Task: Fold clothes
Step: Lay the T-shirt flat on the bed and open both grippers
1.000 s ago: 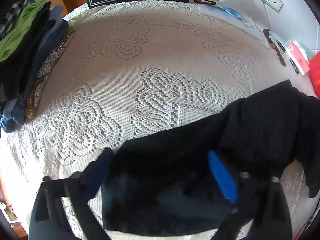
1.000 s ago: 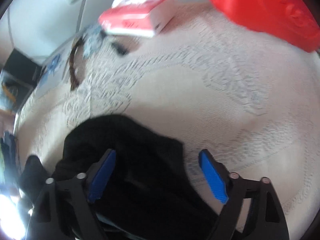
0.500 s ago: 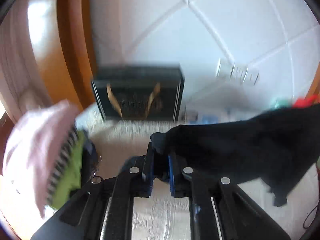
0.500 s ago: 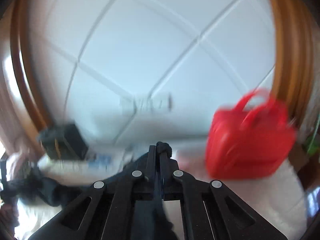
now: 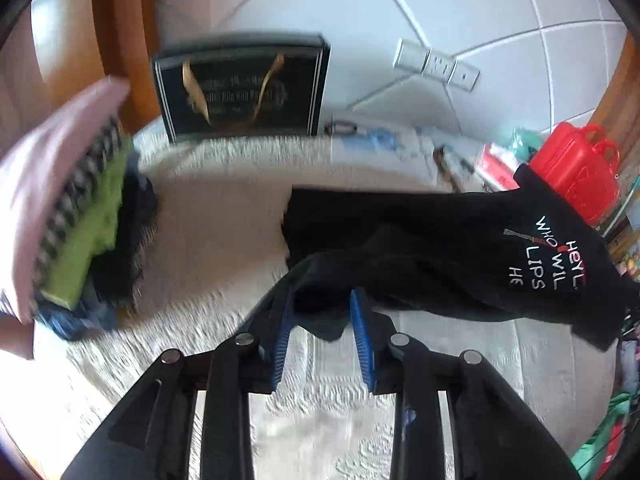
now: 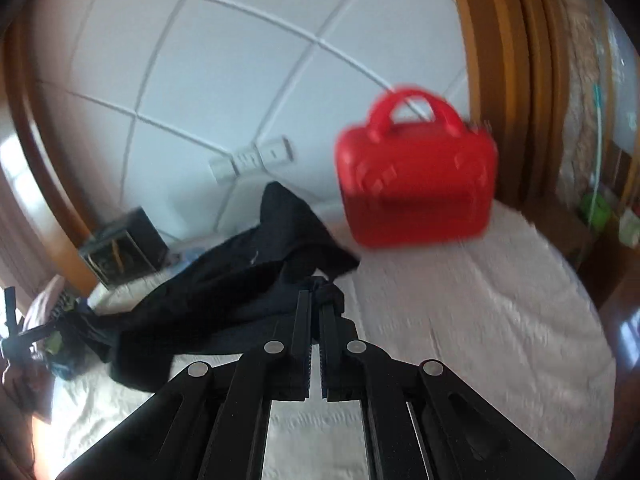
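Observation:
A black T-shirt (image 5: 460, 240) with white and red lettering (image 5: 552, 260) hangs stretched in the air above the lace-covered table (image 5: 220, 220). My left gripper (image 5: 322, 296) has a bunched edge of it between its blue pads (image 5: 362, 332). The jaws are opening, and the cloth still fills the gap and touches both pads. In the right wrist view the same shirt (image 6: 240, 280) trails away to the left. There my right gripper (image 6: 316, 300) is shut on a knot of its fabric at the fingertips.
A stack of folded clothes (image 5: 92, 220) sits at the table's left side. A black gift bag (image 5: 244, 88) stands against the tiled wall. A red plastic case (image 6: 416, 184) is at the back right, with small items (image 5: 448, 160) along the far edge.
Both grippers closed on the shirt where it lay on the table and lifted it. The left jaws have since spread a little. The right gripper swung right, towards the red case.

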Demonstrator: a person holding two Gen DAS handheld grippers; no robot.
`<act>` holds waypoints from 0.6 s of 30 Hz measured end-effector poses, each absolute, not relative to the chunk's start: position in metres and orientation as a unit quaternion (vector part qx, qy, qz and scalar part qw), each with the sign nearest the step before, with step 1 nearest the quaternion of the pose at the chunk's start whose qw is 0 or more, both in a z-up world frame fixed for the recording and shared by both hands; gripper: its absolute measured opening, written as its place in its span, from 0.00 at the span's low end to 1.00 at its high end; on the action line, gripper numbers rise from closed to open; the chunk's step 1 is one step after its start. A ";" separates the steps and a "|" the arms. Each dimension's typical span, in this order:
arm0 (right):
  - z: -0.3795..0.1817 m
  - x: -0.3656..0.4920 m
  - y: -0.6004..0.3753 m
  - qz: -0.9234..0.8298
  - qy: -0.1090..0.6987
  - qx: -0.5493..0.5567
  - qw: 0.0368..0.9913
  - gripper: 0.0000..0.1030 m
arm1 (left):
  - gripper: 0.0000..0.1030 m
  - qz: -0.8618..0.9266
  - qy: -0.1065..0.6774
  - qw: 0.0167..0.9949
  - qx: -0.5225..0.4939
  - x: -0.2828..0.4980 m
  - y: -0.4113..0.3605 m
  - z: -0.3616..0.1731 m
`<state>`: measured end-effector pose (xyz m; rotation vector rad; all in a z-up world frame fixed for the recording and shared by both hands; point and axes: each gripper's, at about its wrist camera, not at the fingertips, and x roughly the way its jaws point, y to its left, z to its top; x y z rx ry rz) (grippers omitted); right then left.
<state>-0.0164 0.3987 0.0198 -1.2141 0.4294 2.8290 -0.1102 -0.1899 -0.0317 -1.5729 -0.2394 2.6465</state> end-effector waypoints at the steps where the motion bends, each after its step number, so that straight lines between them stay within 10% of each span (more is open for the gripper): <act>1: -0.008 -0.011 0.410 0.895 0.152 -0.419 0.032 0.03 | 0.28 0.845 -0.086 0.025 -0.528 -0.102 -0.190 -0.048; 7: -0.109 0.033 0.441 0.818 0.208 -0.528 0.096 0.11 | 0.29 0.820 -0.118 0.006 -0.559 -0.078 -0.195 -0.083; 10: -0.106 0.042 0.430 0.816 0.213 -0.527 0.103 0.34 | 0.60 0.828 -0.105 -0.012 -0.551 -0.080 -0.199 -0.082; 18: -0.087 0.054 0.396 0.812 0.232 -0.529 0.085 0.51 | 0.62 0.830 -0.072 -0.043 -0.552 -0.102 -0.198 -0.110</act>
